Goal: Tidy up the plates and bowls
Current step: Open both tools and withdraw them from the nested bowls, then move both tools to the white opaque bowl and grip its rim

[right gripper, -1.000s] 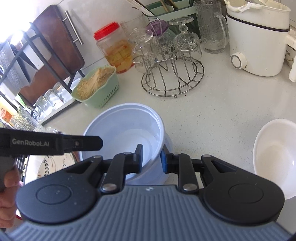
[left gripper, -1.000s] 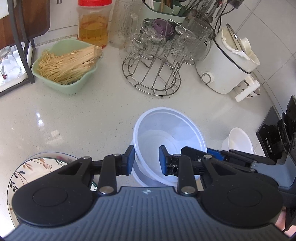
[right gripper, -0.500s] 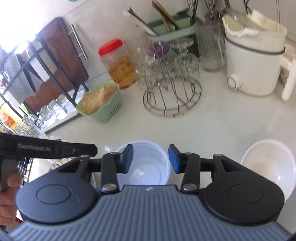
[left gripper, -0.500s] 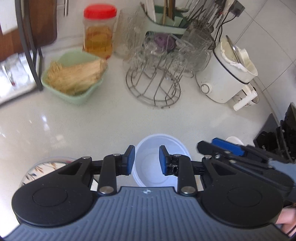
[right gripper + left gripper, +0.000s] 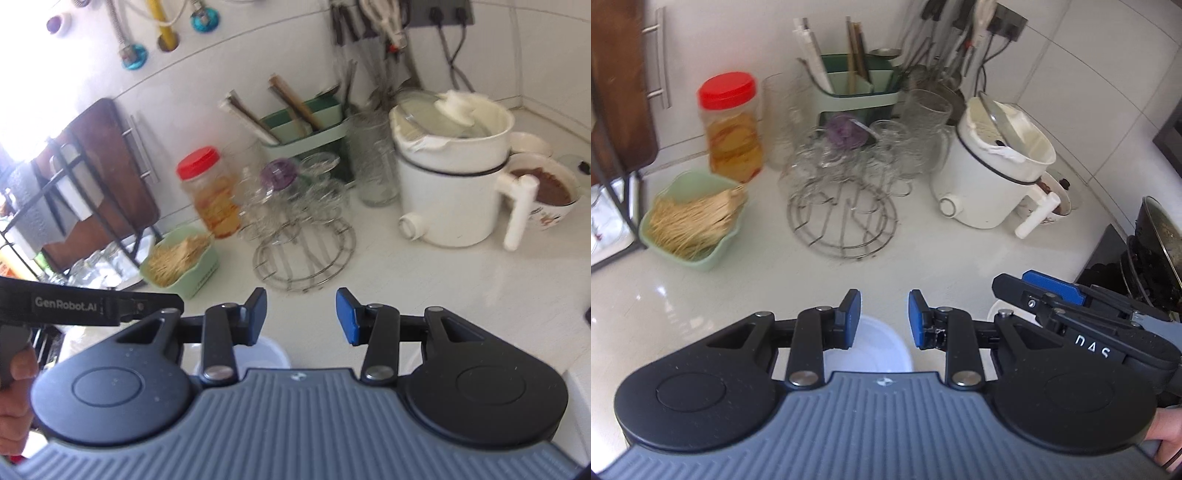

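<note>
A white plastic bowl (image 5: 875, 347) stands on the white counter, partly hidden under my left gripper (image 5: 883, 319), which is open and empty above it. The same bowl (image 5: 258, 354) shows under my right gripper (image 5: 301, 317), also open, empty and raised above it. In the left wrist view the right gripper's fingers (image 5: 1052, 291) reach in from the right, over a small white bowl (image 5: 997, 312) that is mostly hidden. The flowered plate is out of view.
At the back stand a wire rack of glass cups (image 5: 846, 206), a red-lidded jar (image 5: 729, 129), a green basket of noodles (image 5: 690, 225), a utensil holder (image 5: 857, 92) and a white electric pot (image 5: 997, 166). A black wok (image 5: 1156, 251) sits at the right edge, a black shelf (image 5: 48, 206) at the left.
Both grippers let go of the white bowl, opened and drew up and back. The bowl now looks small and low beneath them. The plate has left the view.
</note>
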`<state>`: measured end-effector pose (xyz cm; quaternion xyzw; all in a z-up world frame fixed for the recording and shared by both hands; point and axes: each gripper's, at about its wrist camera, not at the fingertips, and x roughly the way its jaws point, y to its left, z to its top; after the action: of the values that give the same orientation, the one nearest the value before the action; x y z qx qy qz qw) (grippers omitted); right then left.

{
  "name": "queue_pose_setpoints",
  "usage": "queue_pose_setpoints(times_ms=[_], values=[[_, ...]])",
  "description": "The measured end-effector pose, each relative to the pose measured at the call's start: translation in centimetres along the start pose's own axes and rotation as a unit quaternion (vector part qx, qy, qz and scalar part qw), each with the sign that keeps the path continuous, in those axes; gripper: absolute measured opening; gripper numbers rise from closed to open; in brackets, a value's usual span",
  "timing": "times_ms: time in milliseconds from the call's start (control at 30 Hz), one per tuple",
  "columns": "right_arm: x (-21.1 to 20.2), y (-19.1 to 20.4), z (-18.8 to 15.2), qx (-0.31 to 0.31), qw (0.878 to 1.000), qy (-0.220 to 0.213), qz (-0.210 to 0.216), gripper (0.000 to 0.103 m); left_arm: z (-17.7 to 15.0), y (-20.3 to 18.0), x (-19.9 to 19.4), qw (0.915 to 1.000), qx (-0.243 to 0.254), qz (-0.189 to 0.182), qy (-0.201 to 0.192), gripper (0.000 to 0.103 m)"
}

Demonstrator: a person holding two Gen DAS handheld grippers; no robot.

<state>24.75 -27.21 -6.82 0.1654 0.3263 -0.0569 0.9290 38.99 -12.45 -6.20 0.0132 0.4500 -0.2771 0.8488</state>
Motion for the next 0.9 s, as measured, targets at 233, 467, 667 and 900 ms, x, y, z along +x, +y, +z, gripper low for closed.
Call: queue_pose_setpoints(times_ms=[233,467,667,900], values=[[-0.6,-3.1,0.5,0.021,0.999,-0.011,-0.037,0.045,1.0,-3.2,1.8,0.9997,0.021,-0.011,0.006,0.035],[-0.7,-6.3,-0.6,0.038,0.997,0.008,-0.067,0.044,1.3,-5.7,4.2,0.9988,0.042,-0.015,0.020,0.044],[-0.7,-8.9,-1.0,0.043,0.995,0.021,-0.088,0.044,1.7,-6.8,6.2,0.9978,0.056,-0.022,0.029,0.048],[-0.1,-12.8,-2.2,0.053,0.988,0.048,-0.133,0.044,0.9,-8.2,8.9,0.9962,0.047,-0.053,0.052,0.048]])
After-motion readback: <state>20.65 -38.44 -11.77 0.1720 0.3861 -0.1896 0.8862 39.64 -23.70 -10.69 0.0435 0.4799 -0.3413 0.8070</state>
